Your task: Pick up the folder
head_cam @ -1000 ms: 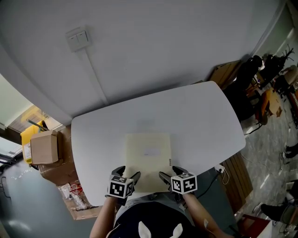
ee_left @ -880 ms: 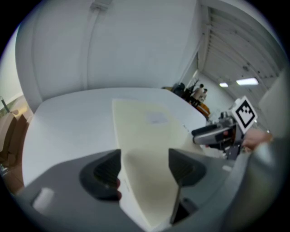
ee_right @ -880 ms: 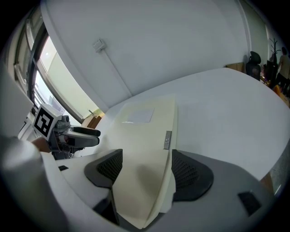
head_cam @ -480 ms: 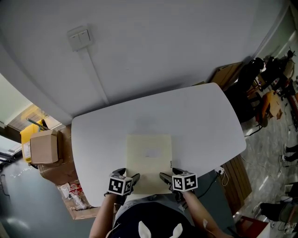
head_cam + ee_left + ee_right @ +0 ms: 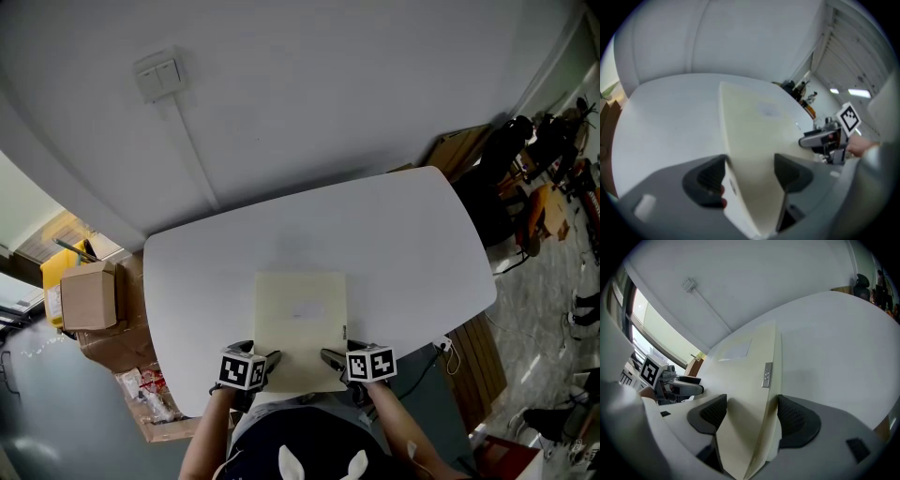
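Note:
A cream folder [image 5: 300, 323] lies flat on the white table [image 5: 403, 244], its near edge at the table's front edge. My left gripper [image 5: 255, 356] is at its near left corner and my right gripper [image 5: 336, 355] is at its near right corner. In the left gripper view the folder [image 5: 757, 140] runs down between the open jaws of the left gripper [image 5: 750, 173], its left edge against the left jaw. In the right gripper view the folder [image 5: 740, 380], with a small metal tag [image 5: 766, 375] by its spine, fills the gap of the open right gripper [image 5: 751, 414].
A cardboard box [image 5: 89, 298] and a yellow bin [image 5: 58, 272] stand on the floor left of the table. Chairs and wooden furniture [image 5: 469, 150] crowd the right side. A wall with a switch plate [image 5: 157, 77] rises behind the table.
Both grippers have edged slightly inward around the folder's near corners. The folder itself has hardly moved.

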A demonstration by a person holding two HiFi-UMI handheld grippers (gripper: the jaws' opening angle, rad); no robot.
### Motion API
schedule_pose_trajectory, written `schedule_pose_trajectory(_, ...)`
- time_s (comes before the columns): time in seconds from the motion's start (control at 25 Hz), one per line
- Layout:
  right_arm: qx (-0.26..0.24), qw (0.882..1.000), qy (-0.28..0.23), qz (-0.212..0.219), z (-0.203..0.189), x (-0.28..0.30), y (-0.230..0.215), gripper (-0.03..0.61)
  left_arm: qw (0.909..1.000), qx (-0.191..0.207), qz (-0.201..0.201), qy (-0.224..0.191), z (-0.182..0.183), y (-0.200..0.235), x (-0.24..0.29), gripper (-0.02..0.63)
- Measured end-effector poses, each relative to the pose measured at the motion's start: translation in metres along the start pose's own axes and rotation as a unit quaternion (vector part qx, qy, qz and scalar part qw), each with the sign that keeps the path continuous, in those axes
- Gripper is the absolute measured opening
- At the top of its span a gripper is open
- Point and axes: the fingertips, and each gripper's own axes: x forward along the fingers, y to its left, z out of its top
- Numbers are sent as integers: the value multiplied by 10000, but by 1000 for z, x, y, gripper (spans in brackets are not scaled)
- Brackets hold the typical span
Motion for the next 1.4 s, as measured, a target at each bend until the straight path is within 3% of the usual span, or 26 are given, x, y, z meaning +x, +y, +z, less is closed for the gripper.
schedule_pose_trajectory(0.28, 377, 9984, 258, 327, -5, 7, -4, 311, 9999, -17, -109, 41, -2, 2, 4, 321)
schedule_pose_trajectory(0.48, 910, 9910, 652, 730, -11, 14, -8, 324, 9983, -362, -413, 216, -6, 5, 10, 327)
schedule_pose_trajectory(0.8, 883, 9919, 537, 739, -10, 14, -7, 324, 9926, -713, -835, 513, -9, 7, 15, 334)
schedule_pose_trajectory(1.4, 453, 9979, 71, 460, -16, -5, -2, 322, 9948, -704, -717, 146, -20, -7, 3, 333)
